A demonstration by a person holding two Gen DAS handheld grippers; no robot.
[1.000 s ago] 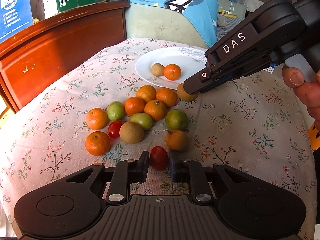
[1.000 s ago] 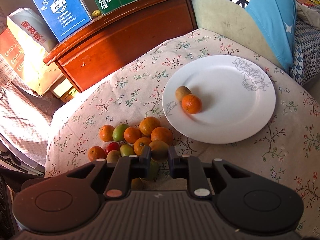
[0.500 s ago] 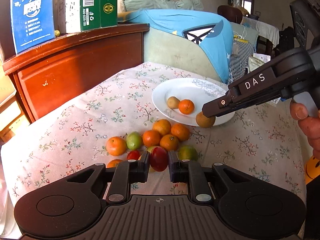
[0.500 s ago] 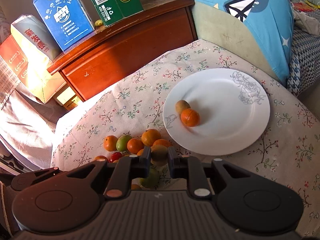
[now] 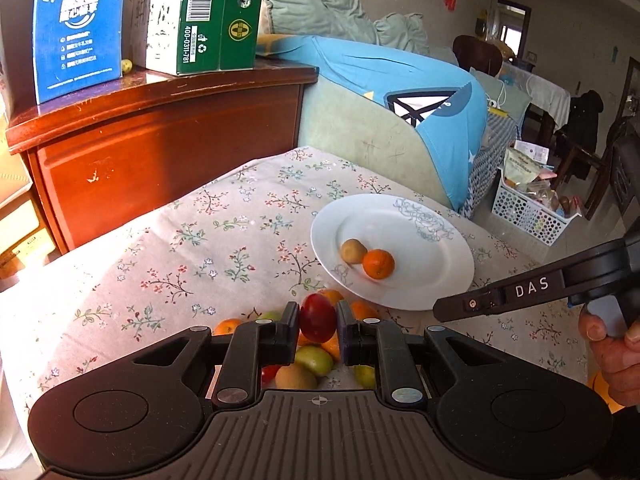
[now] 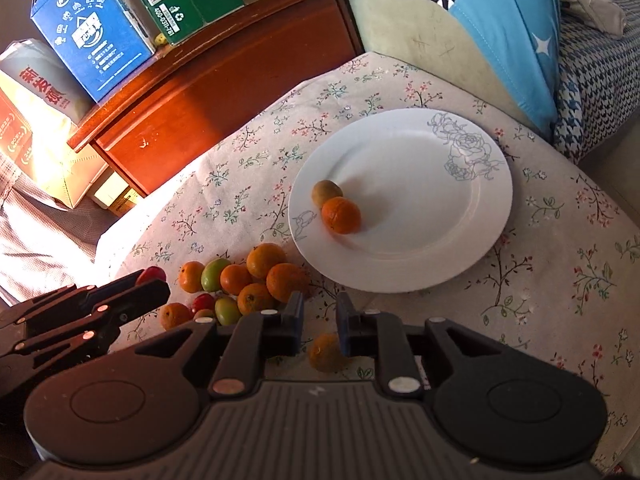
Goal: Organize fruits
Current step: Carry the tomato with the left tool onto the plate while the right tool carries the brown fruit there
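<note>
My left gripper (image 5: 318,320) is shut on a red fruit (image 5: 318,322) and holds it above the fruit pile (image 5: 314,360). The right wrist view shows the same gripper (image 6: 154,280) at the left, with the red fruit (image 6: 151,273) at its tip. A white plate (image 5: 400,204) holds a brownish kiwi (image 5: 353,251) and an orange (image 5: 378,264). My right gripper (image 6: 320,312) hovers near the plate's (image 6: 496,208) near rim, jaws narrow with nothing between the tips. Low in the gap, a brown-orange fruit (image 6: 326,352) shows on the cloth. Oranges and green fruits (image 6: 256,280) cluster left of it.
A red-brown wooden cabinet (image 5: 160,152) stands behind the floral-covered table and carries a blue box (image 5: 80,28) and a green box (image 5: 216,16). A sofa with a blue cloth (image 5: 400,92) lies beyond the plate. A white basket (image 5: 528,208) sits on the floor. A hand (image 5: 612,344) holds the right gripper.
My left gripper has risen with the red fruit, away from the pile. The brown fruit that was between my right gripper's tips is gone from them and now shows lower, on the cloth.
</note>
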